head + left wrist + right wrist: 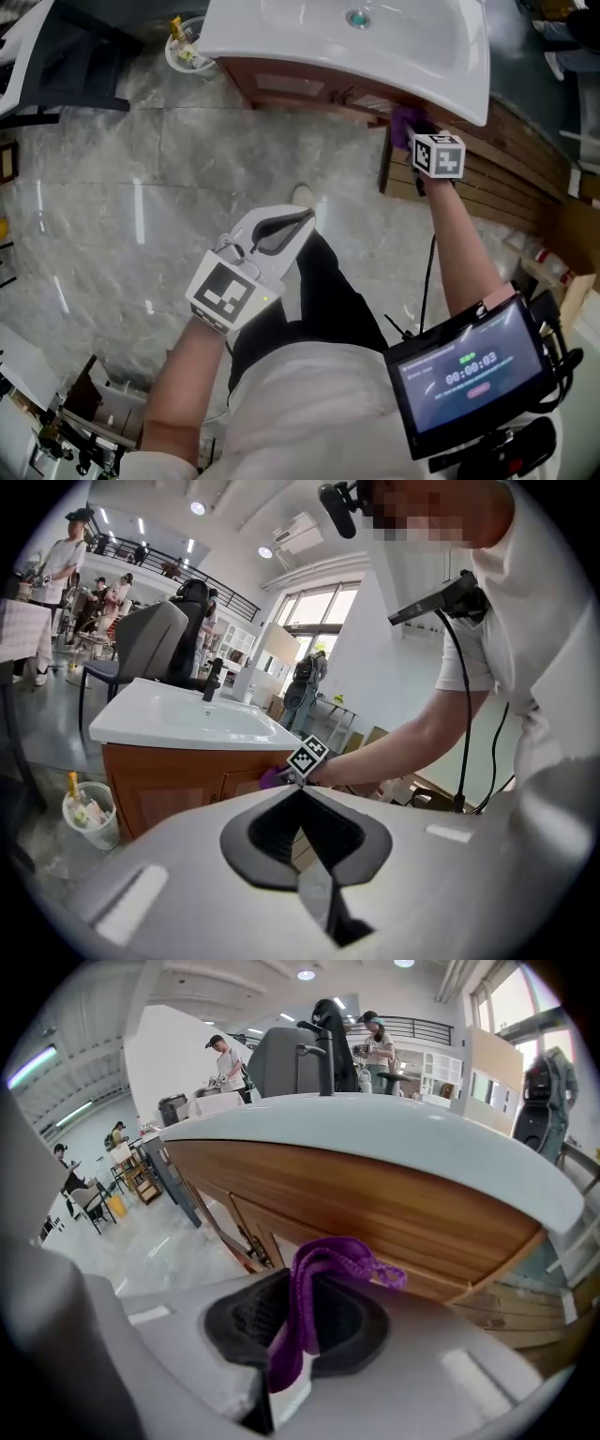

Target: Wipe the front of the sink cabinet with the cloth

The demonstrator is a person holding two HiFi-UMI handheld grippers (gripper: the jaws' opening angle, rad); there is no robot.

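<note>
The purple cloth (314, 1297) is pinched in my right gripper (298, 1330), which is shut on it. In the head view that right gripper (417, 131) holds the cloth (405, 124) against the top right of the wooden sink cabinet front (309, 92), just under the white basin (347, 37). The cabinet front (375, 1194) fills the right gripper view close ahead. My left gripper (281, 230) hangs low over the floor, away from the cabinet, jaws shut and empty; its own view shows the cabinet (178, 785) and the cloth (272, 776) beyond.
A small wire waste basket (187, 52) stands on the marble floor left of the cabinet. Wooden slatted boards (506, 178) and cardboard boxes lie right of it. An office chair (150, 649) and people stand behind the basin.
</note>
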